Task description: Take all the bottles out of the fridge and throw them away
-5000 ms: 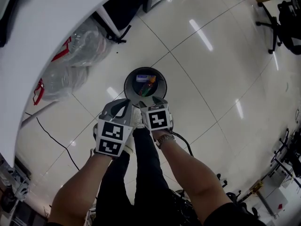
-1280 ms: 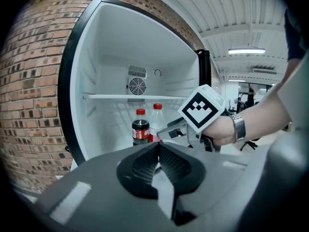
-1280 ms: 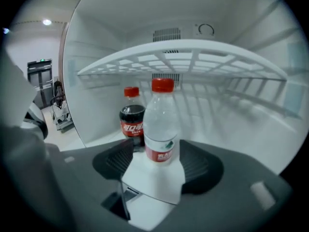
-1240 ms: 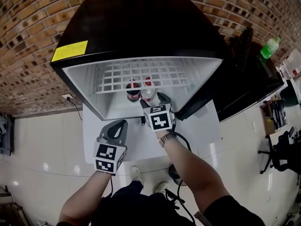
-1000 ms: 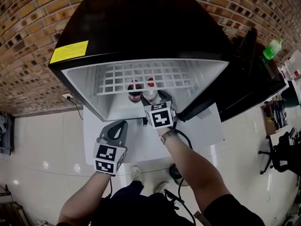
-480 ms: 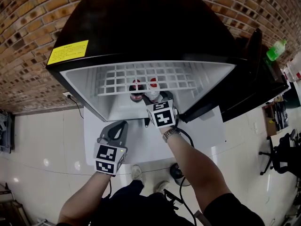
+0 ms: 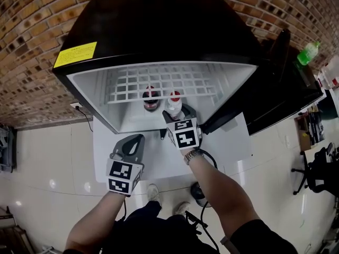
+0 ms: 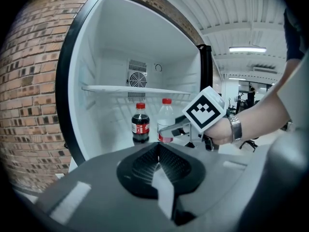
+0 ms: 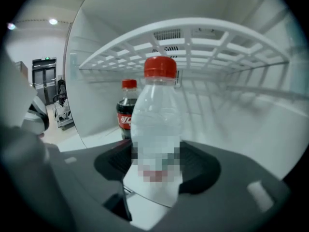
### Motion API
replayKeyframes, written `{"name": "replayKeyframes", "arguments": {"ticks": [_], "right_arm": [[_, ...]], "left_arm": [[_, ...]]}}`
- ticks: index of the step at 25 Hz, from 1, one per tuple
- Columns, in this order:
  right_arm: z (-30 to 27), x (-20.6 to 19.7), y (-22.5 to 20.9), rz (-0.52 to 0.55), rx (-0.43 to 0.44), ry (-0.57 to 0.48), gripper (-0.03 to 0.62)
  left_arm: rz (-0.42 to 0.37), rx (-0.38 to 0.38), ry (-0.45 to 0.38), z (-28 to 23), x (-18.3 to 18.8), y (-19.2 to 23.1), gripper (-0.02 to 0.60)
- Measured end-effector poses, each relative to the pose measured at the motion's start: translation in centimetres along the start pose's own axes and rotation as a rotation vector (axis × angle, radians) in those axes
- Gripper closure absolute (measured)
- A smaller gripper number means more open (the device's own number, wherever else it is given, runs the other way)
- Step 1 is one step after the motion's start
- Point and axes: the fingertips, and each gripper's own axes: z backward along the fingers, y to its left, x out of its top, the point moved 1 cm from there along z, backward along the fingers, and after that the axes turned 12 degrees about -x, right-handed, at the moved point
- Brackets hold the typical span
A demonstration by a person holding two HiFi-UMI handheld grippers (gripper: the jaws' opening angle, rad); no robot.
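Note:
Two bottles stand on the floor of the open fridge: a dark cola bottle on the left and a clear bottle with a red cap on the right. My right gripper reaches into the fridge. The clear bottle stands upright between its jaws, which are closing, with a gap still showing on both sides. The cola bottle stands behind it to the left. My left gripper hangs in front of the fridge, shut and empty.
A white wire shelf spans the fridge just above the bottle caps. The black door stands open to the right. A green bottle sits beyond it. A white board lies under the fridge front, and a brick wall is behind.
Five seconds ago both grippers hung over a round bin. In the last second the right gripper has stayed around the clear bottle, shifting slightly. The left gripper has kept still.

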Motion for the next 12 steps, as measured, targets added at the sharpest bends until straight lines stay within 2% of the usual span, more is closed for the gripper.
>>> {"name": "replayKeyframes", "arguments": {"ticks": [12], "right_arm": [[7.9, -3.5, -1.7, -0.045, 0.007, -0.014, 0.321]], "left_arm": [[-0.04, -0.04, -0.009, -0.9, 0.7, -6.5, 0.578]]}}
